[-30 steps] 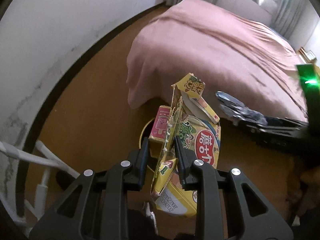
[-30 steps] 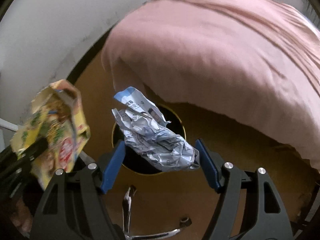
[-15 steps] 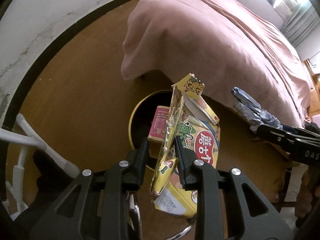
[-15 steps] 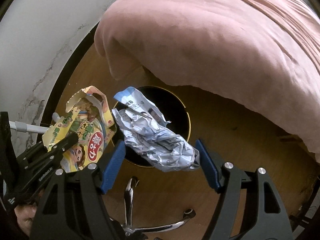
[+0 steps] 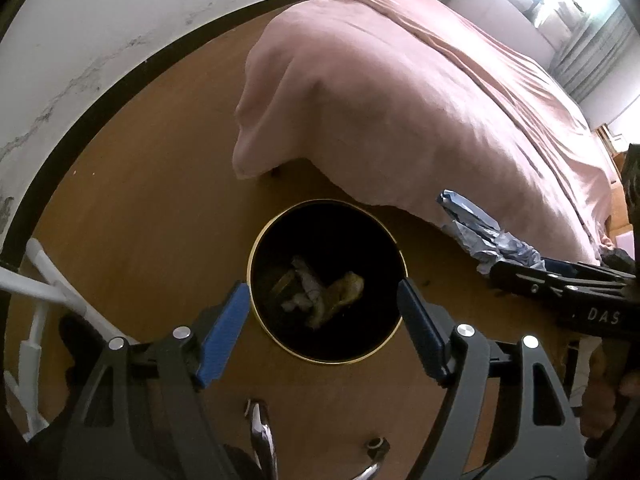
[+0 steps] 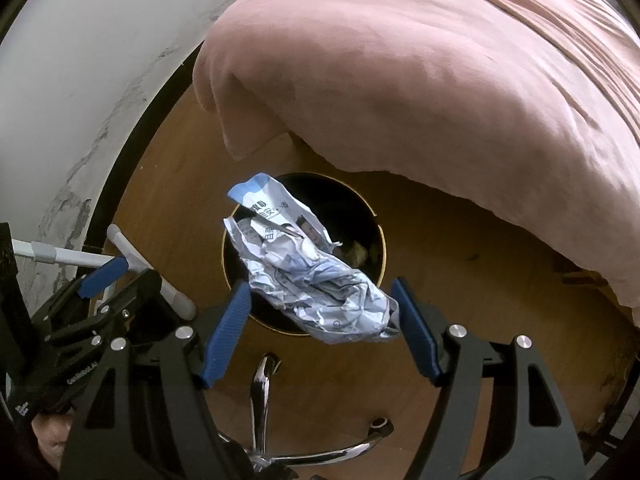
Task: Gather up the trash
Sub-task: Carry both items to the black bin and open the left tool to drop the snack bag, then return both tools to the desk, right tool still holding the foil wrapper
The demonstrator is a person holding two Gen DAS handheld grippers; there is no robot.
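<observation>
A round black trash bin with a gold rim [image 5: 256, 240] stands on the wooden floor beside the bed; it also shows in the right wrist view [image 6: 382, 240]. Trash [image 5: 320, 292] lies at its bottom, including a yellow wrapper. My left gripper [image 5: 322, 328] is open and empty, right above the bin's mouth. My right gripper [image 6: 320, 320] has its jaws wide, with a crumpled blue-white wrapper [image 6: 308, 264] between them, touching the right pad, above the bin. That wrapper also shows in the left wrist view [image 5: 480, 236].
A bed under a pink cover [image 5: 400, 100] overhangs the floor just behind the bin. A white wall with a black baseboard [image 5: 100, 100] runs on the left. White tubes [image 5: 44, 288] stand at the left. A chrome chair base [image 6: 264, 400] lies below the grippers.
My left gripper has opened and let go of the yellow snack bag, which now lies in the bin. Both grippers have moved over the bin. The right one still carries the crumpled wrapper.
</observation>
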